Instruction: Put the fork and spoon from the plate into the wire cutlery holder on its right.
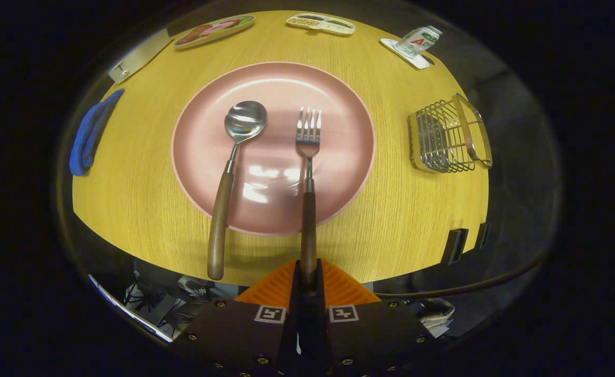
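Claw point(308, 275) fingers were squeezed onto the brown wooden handle of the shiny metal fork point(308, 157), beside the spoon point(234, 157) on the round pink plate point(339, 94).

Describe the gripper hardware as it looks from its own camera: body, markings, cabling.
The gripper has a dark, flat-faced body split into two halves, each edged with small brass-toned screws. Each half carries one square black-and-white fiducial marker near the front. The two fingers are ribbed wedges tapering forward. A dark cable trails off beside the body.
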Tool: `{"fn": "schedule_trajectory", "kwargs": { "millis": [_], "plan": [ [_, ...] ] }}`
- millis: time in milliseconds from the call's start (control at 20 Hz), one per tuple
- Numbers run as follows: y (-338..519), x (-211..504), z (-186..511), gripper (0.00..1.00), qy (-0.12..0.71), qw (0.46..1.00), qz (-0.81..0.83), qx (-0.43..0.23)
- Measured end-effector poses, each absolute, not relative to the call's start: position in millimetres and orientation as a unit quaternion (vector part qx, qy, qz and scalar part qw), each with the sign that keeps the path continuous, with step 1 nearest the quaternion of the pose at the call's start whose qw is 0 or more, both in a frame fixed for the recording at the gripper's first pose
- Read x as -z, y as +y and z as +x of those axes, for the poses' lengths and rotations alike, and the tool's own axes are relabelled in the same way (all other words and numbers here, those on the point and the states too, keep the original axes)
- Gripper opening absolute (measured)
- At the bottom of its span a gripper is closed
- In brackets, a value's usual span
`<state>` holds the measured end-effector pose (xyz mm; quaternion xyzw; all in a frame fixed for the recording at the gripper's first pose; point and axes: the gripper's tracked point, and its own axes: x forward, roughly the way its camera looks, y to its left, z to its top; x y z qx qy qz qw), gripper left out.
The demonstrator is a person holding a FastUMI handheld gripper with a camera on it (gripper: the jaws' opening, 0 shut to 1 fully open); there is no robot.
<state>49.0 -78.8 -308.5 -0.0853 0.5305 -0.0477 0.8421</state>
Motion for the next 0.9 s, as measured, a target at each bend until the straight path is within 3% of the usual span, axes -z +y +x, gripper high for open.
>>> {"fn": "schedule_trajectory", "kwargs": {
  "millis": [300,900],
  "plan": [
    [-75.2,288.1,51.7,0.05,0.506,0.858,-0.076,0.051],
    [-106.5,208.7,46.1,0.05,0.455,0.879,-0.081,0.117]
  ]
}}
